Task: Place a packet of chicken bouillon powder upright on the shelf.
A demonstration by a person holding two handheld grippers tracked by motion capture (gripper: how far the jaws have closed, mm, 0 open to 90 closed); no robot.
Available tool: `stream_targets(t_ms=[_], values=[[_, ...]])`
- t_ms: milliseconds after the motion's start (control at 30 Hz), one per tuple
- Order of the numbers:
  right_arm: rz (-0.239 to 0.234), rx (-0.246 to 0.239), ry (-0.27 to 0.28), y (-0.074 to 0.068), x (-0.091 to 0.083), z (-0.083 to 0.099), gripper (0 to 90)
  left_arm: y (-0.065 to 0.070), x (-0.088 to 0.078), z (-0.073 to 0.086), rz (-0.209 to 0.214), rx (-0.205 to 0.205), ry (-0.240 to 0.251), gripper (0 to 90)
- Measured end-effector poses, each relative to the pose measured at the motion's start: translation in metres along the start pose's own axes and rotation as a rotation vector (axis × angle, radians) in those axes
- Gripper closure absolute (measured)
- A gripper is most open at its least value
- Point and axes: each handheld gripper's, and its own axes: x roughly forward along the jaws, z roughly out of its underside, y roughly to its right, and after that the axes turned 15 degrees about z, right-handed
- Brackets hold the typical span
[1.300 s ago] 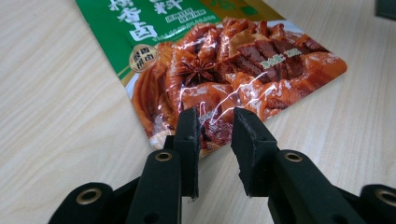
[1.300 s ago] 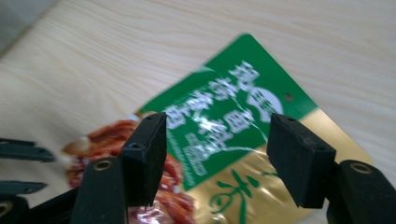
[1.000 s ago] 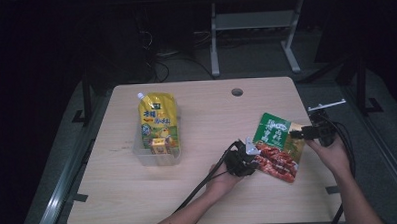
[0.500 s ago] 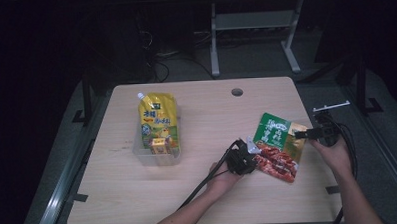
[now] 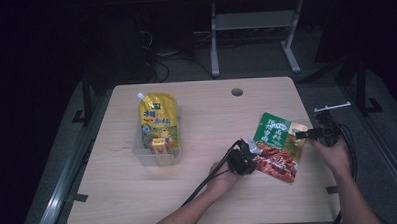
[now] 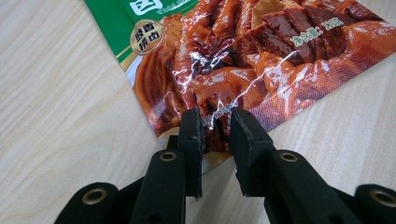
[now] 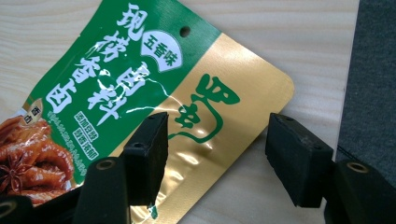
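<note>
Pale wooden tabletop (image 5: 199, 192) carries a glossy green-and-gold foil snack pouch (image 5: 277, 145) between both tongs. Left gripper (image 6: 215, 122) pinches its near corner; right gripper (image 7: 217, 140), spread, straddles its gold edge. Pouch likely light, limp, slippery: grip the flat sealed edges.

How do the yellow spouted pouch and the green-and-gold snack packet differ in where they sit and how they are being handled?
The yellow spouted pouch rests in a clear plastic bin; the green-and-gold snack packet lies flat on the bare table. No gripper is near the pouch; the packet has the left gripper nearly shut at one edge and the right gripper open over its gold corner. Both are printed flexible food pouches.
</note>
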Motion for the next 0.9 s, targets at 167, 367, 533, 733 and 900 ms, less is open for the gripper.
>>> stream_targets(t_ms=[167, 367, 533, 733, 900], values=[[-0.020, 0.026, -0.012, 0.0027, 0.0018, 0.0013, 39.0, -0.0004, 0.0001, -0.0002, 0.004, -0.004, -0.003, 73.7], [-0.032, 0.037, -0.017, 0.0041, 0.0040, 0.0029, 41.7, -0.0008, 0.0002, -0.0010, 0.006, -0.005, -0.008, 73.8], [-0.032, 0.048, -0.031, 0.0049, 0.0052, 0.0058, 43.4, 0.0000, 0.0006, -0.0009, 0.003, -0.006, -0.006, 73.8], [-0.054, 0.073, -0.021, 0.0096, 0.0058, 0.0075, 44.4, -0.0006, 0.0005, -0.0010, 0.005, -0.004, -0.006, 73.7], [-0.072, 0.066, -0.021, 0.0053, 0.0069, 0.0068, 48.4, 0.0001, 0.0007, -0.0010, 0.002, -0.003, -0.007, 73.7]])
